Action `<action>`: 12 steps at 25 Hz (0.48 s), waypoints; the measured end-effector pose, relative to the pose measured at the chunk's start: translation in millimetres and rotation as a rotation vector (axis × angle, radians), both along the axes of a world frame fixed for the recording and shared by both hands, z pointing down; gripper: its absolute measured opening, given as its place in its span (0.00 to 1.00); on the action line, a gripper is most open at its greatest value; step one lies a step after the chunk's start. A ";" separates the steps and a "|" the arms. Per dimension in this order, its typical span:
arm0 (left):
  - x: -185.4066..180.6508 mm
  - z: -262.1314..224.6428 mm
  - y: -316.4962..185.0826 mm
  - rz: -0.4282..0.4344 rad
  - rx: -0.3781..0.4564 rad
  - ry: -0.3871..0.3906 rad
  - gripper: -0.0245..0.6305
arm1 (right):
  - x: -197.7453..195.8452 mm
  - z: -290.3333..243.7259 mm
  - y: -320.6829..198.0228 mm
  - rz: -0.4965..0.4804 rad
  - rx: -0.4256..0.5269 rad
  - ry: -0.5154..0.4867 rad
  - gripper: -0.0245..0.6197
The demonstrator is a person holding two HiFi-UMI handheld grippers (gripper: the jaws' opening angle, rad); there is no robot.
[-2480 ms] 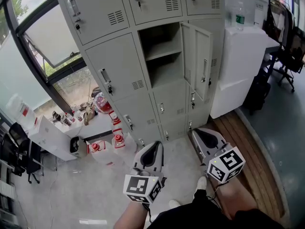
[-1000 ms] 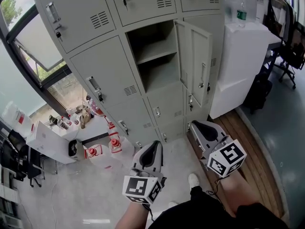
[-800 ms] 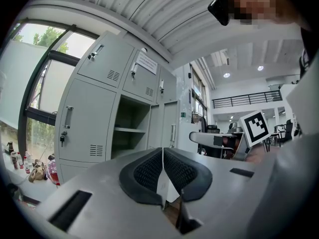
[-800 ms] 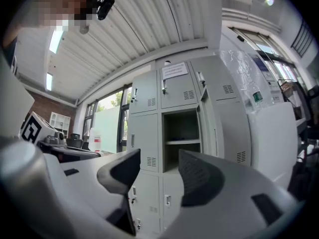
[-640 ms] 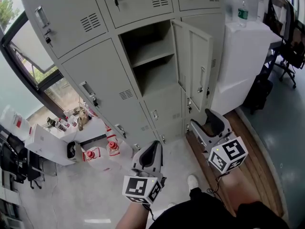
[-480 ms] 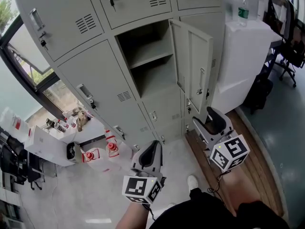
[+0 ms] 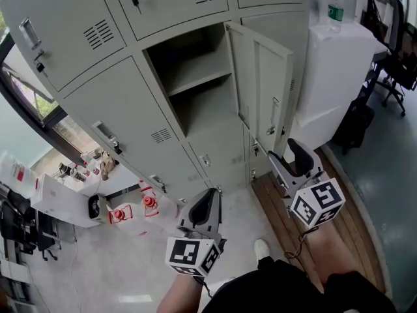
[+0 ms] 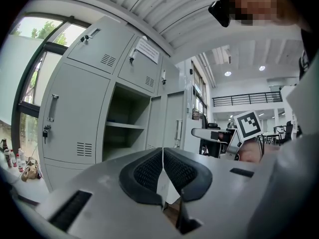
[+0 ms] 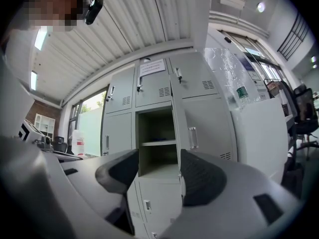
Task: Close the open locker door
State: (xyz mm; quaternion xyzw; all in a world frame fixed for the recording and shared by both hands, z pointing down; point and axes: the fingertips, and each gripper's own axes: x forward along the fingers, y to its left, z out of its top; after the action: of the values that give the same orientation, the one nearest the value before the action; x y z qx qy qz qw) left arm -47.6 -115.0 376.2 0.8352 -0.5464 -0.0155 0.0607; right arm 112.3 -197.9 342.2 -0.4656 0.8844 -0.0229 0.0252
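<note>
The grey locker bank fills the head view. One compartment (image 7: 195,77) with a shelf stands open, its door (image 7: 264,93) swung out to the right. My right gripper (image 7: 287,155) hangs low in front of that door, apart from it; its jaws have just been opening and are open, with nothing between them. My left gripper (image 7: 207,199) is shut and empty, below the open compartment. In the right gripper view the door (image 9: 181,128) and compartment (image 9: 157,143) show between the jaws of the right gripper (image 9: 159,169). The left gripper (image 8: 163,151) faces the same door (image 8: 172,128).
A white cabinet (image 7: 335,70) with a water bottle (image 7: 335,8) stands right of the lockers. A wooden floor strip (image 7: 342,220) runs below it. Bottles and small clutter (image 7: 111,207) sit at lower left by the window. Office chairs (image 7: 391,77) stand far right.
Both grippers have come nearer the lockers, which now loom larger. The right gripper's jaws went from shut to open. The left gripper stayed shut.
</note>
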 end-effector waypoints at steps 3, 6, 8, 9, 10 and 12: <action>2.6 -0.6 -10.0 -0.002 0.001 -0.002 0.07 | 4.7 0.5 -12.7 0.007 -0.004 -0.005 0.50; 5.4 -2.3 -18.9 -0.009 0.005 -0.001 0.07 | 8.3 -0.2 -24.1 0.006 -0.006 -0.009 0.50; 6.9 -3.0 -23.8 -0.016 0.007 0.002 0.07 | 9.9 -1.3 -31.3 0.003 -0.005 -0.010 0.50; 7.3 -3.2 -26.2 -0.021 0.008 0.004 0.07 | 10.7 -1.9 -35.0 0.001 -0.004 -0.011 0.50; 7.6 -3.3 -28.6 -0.026 0.008 0.005 0.07 | 11.6 -2.3 -38.8 -0.001 -0.003 -0.012 0.50; 8.3 -3.5 -33.6 -0.038 0.010 0.005 0.07 | 13.7 -2.8 -46.5 -0.004 -0.002 -0.011 0.50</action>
State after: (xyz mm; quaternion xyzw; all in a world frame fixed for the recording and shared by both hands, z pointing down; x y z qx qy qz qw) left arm -39.3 -148.6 372.7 0.8250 -0.5618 -0.0213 0.0576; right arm 126.0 -244.4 339.5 -0.4639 0.8850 -0.0265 0.0294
